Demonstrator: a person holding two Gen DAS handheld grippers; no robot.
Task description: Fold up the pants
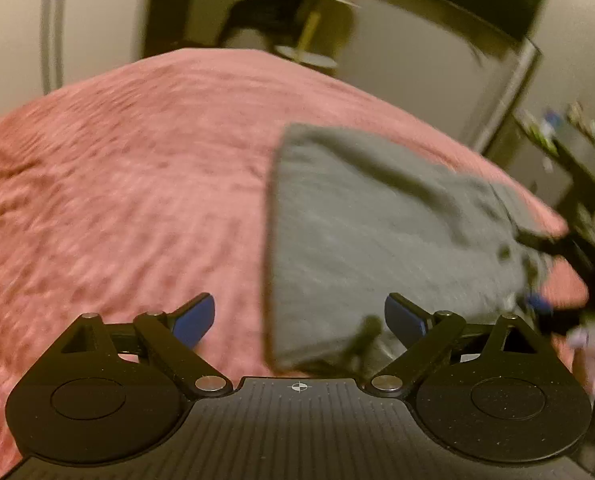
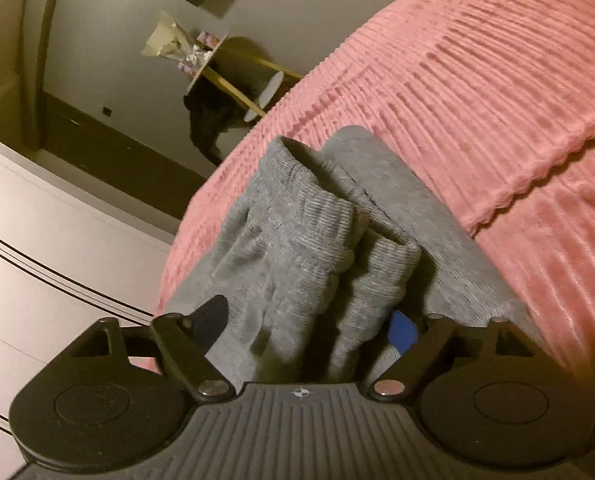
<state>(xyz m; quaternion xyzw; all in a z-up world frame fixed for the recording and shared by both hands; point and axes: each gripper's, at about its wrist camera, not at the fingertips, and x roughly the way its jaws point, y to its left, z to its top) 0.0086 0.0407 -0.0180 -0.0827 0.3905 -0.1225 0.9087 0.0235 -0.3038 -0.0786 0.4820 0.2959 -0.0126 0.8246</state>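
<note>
Grey pants (image 1: pixel 377 232) lie folded on a pink ribbed bedspread (image 1: pixel 137 168), to the right in the blurred left wrist view. My left gripper (image 1: pixel 299 320) is open and empty, hovering over the pants' near left edge. In the right wrist view the pants (image 2: pixel 305 240) are bunched, with ribbed cuffs upward, and fill the gap between my right gripper's (image 2: pixel 309 324) wide-apart fingers. The blue pad (image 2: pixel 403 330) touches the cloth on the right; the left finger (image 2: pixel 211 316) stands beside it. The bedspread (image 2: pixel 477 100) stretches to the right.
A small round side table with gold legs (image 2: pixel 233 80) and a dark garment (image 2: pixel 209 120) stand beyond the bed. White wardrobe doors (image 2: pixel 37 260) are to the left. A dark shelf with small items (image 1: pixel 569 148) stands by the bed's right side.
</note>
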